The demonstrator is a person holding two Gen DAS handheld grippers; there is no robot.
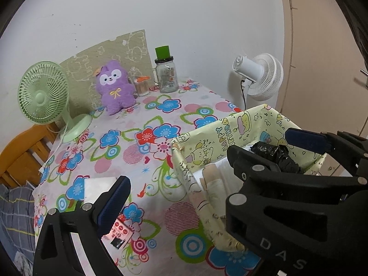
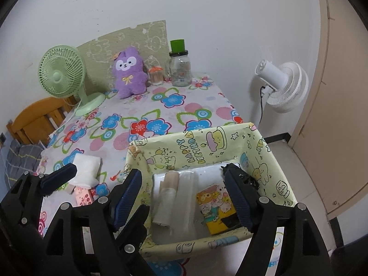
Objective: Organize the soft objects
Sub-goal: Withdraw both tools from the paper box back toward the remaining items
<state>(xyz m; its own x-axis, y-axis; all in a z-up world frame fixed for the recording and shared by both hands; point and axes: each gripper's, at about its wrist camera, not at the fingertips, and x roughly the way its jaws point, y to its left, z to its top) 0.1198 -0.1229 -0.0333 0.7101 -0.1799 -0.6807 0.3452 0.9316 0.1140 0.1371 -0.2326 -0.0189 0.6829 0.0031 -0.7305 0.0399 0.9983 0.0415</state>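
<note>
A pale yellow cartoon-print box (image 2: 202, 147) stands at the table's near right; it also shows in the left wrist view (image 1: 207, 135). Inside lie a beige roll (image 2: 168, 195), a clear plastic roll (image 2: 188, 197), a cartoon tissue pack (image 2: 216, 209) and a black plastic bundle (image 2: 246, 177). A white soft pack (image 2: 86, 168) and a pink packet (image 2: 82, 196) lie left of the box. My right gripper (image 2: 184, 195) is open over the box, empty. My left gripper (image 1: 207, 163) is open and empty, its left finger by the pink packet (image 1: 118, 232), its right finger over the box.
A purple plush (image 2: 130, 73), a green fan (image 2: 63, 76), a glass jar with green lid (image 2: 180, 66) and a toothpick holder (image 2: 156, 76) stand at the table's far edge by the wall. A white fan (image 2: 283, 85) stands on the floor right. A wooden headboard (image 2: 34, 119) is left.
</note>
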